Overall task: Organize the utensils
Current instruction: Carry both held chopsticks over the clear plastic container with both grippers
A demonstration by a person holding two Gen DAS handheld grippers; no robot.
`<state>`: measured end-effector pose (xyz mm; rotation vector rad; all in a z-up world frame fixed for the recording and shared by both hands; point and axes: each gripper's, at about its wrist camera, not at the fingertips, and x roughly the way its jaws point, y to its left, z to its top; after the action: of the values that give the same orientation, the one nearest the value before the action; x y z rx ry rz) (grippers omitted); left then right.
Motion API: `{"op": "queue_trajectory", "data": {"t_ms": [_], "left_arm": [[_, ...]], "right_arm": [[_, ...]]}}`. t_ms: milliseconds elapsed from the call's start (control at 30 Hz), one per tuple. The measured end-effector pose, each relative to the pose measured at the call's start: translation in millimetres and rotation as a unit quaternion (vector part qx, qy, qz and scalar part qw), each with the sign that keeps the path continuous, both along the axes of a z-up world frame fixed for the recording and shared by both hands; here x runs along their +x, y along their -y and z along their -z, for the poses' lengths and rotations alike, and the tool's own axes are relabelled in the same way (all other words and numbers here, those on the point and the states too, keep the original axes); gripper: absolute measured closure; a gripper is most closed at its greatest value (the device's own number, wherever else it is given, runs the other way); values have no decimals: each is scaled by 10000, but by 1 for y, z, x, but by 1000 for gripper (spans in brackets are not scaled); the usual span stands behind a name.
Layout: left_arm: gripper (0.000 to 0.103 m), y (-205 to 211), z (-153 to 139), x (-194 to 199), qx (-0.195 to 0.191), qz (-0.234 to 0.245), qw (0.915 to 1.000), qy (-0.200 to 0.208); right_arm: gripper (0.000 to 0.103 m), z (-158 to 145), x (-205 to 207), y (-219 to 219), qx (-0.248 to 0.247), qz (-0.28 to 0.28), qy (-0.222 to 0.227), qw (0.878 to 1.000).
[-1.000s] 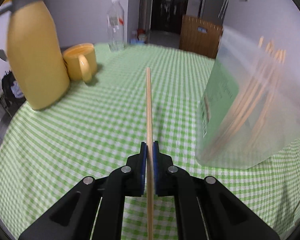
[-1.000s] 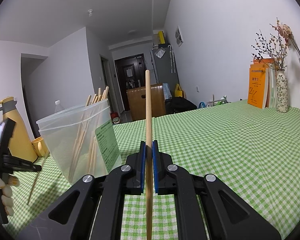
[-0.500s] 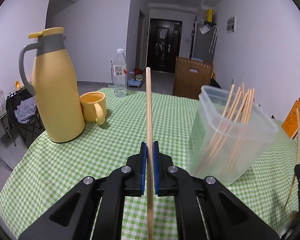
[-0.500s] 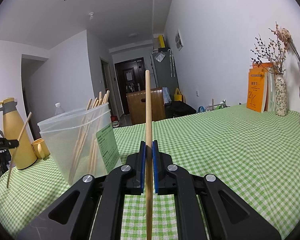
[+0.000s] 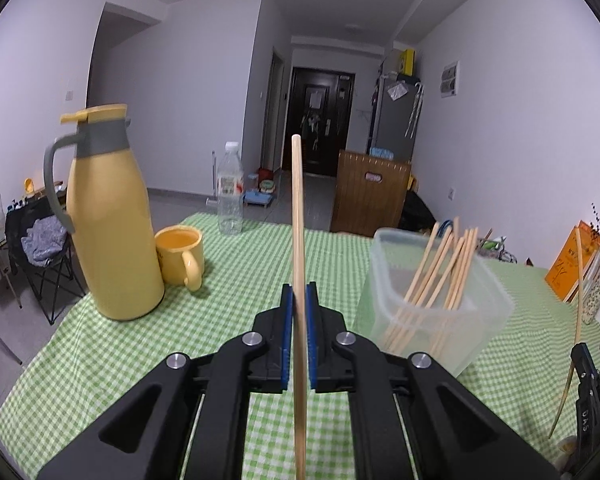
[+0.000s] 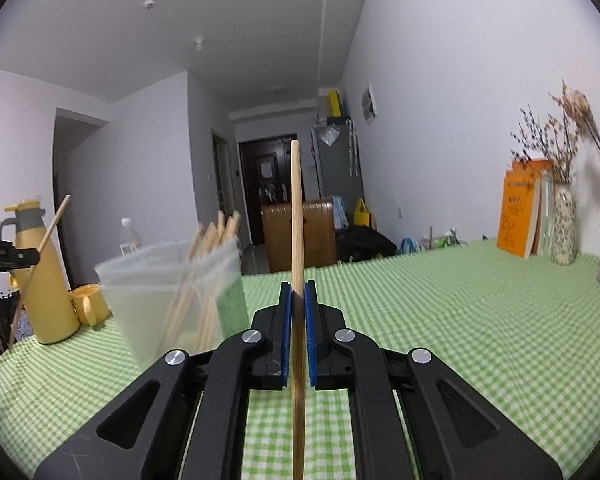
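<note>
While clamped upright, pale slim wooden chopstick (image 5: 297, 216).

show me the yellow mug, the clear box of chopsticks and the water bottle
yellow mug (image 5: 178, 254), left wrist view, on its front wall
clear box (image 5: 486, 322), left wrist view, on its right wall
water bottle (image 5: 229, 190), left wrist view, on its label

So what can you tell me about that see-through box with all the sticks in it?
The clear plastic container is a tall, see-through tub with rounded corners and no lid on. It stands upright on the green checked tablecloth. Inside, a bunch of thin wooden chopsticks lean against its walls, their tops poking above the rim. The right wrist view, slightly blurred, shows a green label on one side. Neither gripper touches it; each holds its own chopstick nearby.
</note>
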<state>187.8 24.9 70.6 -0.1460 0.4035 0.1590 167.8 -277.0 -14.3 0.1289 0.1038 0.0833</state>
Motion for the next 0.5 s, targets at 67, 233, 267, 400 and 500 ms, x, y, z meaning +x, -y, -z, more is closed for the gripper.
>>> {"op": "queue_trajectory", "data": {"t_ms": [67, 233, 267, 400, 500], "left_arm": [[99, 4, -8, 1, 22, 37, 10000, 90], [99, 19, -32, 1, 35, 190, 9992, 354], [99, 22, -38, 1, 42, 227, 9989, 418], [99, 39, -59, 6, 70, 373, 9974, 617], [99, 51, -71, 14, 117, 476, 9961, 735]], "right_arm": [[96, -10, -2, -1, -5, -53, 101, 9999], [96, -41, -3, -4, -21, -186, 418, 9990], [96, -46, -1, -4, -21, -213, 463, 9987], [96, -69, 5, -9, 40, -367, 658, 9971], [96, -85, 14, -11, 133, -501, 745, 9959]]}}
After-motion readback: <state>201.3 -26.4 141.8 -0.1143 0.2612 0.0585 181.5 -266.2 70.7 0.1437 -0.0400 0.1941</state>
